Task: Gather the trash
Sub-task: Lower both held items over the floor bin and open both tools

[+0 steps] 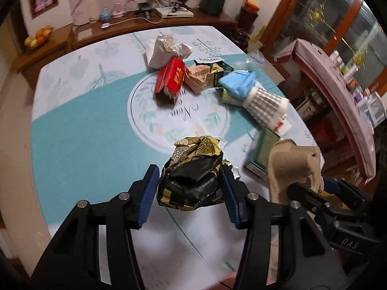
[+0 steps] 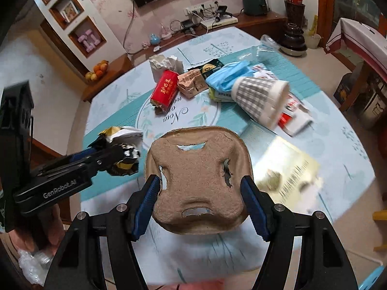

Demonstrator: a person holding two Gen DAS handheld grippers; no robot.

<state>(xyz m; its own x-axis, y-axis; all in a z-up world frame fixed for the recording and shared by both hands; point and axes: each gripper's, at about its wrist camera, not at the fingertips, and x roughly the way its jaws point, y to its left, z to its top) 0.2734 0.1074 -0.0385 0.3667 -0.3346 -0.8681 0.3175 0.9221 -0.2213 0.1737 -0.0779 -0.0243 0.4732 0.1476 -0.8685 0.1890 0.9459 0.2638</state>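
Note:
My left gripper (image 1: 189,171) is shut on a crumpled black-and-gold wrapper (image 1: 193,176), lifted above the near side of the table (image 1: 79,145). My right gripper (image 2: 200,181) is shut on a brown pulp cup carrier (image 2: 198,169), held just right of the left one. In the right wrist view the left gripper (image 2: 116,154) and its wrapper (image 2: 125,142) show at the left. Further back on the table lie a red box (image 1: 169,79), white crumpled paper (image 1: 164,50), a pink wrapper (image 1: 197,77), a blue mask (image 1: 239,83) and a checked paper cup (image 1: 263,104).
A yellowish leaflet (image 2: 287,166) lies on the table's right side, and a clear plastic bottle (image 2: 266,46) at the far right edge. A wooden sideboard (image 1: 135,26) with cables and a fruit bowl (image 1: 38,37) runs behind. A hand and clear plastic (image 2: 31,265) show at lower left.

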